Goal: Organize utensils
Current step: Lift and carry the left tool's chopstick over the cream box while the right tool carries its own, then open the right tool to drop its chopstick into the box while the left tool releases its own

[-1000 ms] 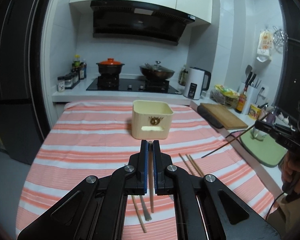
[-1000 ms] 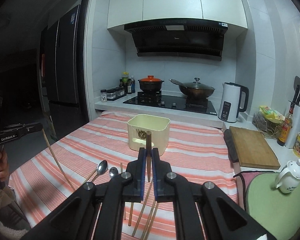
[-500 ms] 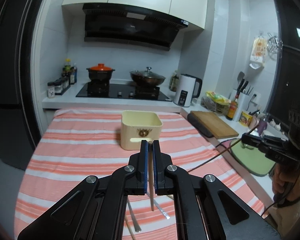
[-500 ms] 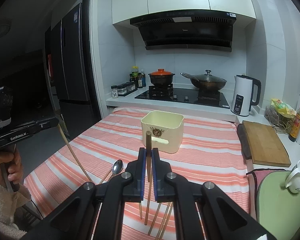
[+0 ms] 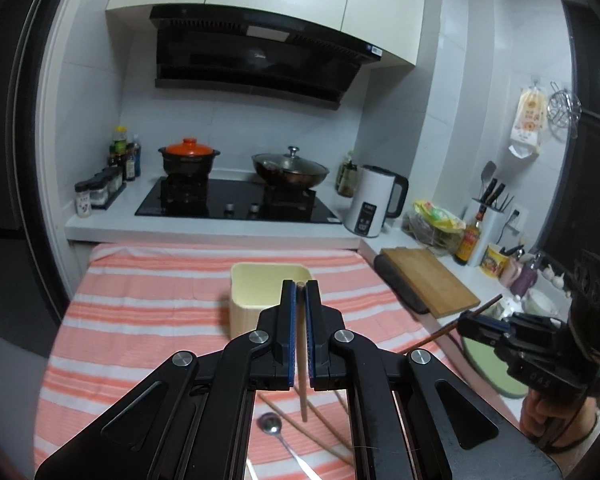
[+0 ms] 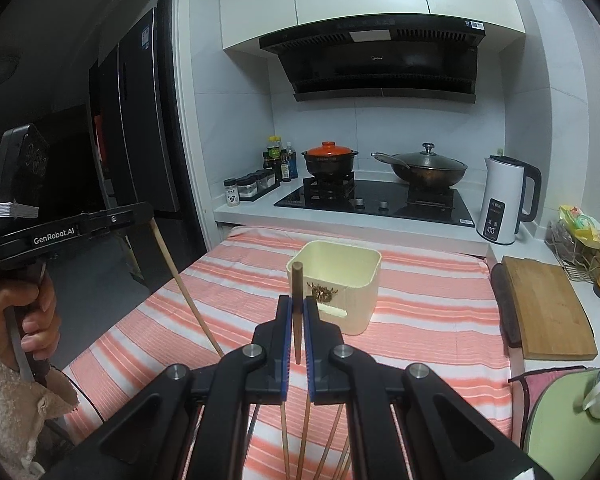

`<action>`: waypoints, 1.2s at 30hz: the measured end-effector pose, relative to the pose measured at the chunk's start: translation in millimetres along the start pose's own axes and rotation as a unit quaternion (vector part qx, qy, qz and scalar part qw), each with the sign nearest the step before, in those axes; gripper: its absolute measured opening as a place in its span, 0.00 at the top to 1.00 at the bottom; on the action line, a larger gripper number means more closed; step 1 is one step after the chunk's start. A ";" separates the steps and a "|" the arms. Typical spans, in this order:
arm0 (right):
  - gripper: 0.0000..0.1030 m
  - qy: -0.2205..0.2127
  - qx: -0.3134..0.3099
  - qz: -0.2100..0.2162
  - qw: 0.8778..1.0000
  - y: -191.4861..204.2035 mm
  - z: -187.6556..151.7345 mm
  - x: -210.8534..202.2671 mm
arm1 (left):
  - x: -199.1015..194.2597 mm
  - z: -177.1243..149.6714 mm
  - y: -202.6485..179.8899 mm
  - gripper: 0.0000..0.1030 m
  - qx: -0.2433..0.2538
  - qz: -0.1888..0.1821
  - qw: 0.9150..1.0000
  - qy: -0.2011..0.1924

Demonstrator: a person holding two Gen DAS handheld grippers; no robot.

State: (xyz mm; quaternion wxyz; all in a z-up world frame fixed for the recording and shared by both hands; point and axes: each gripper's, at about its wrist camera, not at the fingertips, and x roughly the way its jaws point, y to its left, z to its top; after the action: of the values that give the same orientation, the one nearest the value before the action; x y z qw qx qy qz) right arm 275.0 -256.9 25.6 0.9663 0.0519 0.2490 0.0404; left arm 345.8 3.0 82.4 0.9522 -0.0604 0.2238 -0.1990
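Left gripper (image 5: 299, 292): blue-padded fingers clenched on a light wooden chopstick (image 5: 302, 396), held roughly upright; its tip hangs free above the striped tablecloth (image 5: 140, 308). Right gripper (image 6: 296, 308): fingers clamped on a darker chopstick (image 6: 297, 312), top end sticking up past the fingertips, lower end visible between the pads.

Hidden or cut off: the gripper bodies cover the near part of the table in both views. Loose chopsticks (image 6: 306, 436) on the cloth show only in part through the frame. Spoon (image 5: 271, 424): bowl visible, handle runs out of view.

Container: cream square utensil holder (image 6: 340, 284) stands mid-table, beyond both grippers. Only the upper inner walls show; contents cannot be determined. Left-wrist view: its front is partly blocked by the fingers.
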 end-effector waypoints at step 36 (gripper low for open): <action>0.92 0.174 0.054 -0.013 0.983 -55.8 62.0 247.9 | 239.3 23.0 51.9 0.97 -0.027 0.030 0.991 0.125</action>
State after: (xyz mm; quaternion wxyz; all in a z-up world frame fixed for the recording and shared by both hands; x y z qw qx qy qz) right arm 524.4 -291.4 -45.4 0.9043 0.0933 0.4160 0.0222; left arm 570.8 -46.1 -3.9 0.9204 -0.0543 0.3477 -0.1701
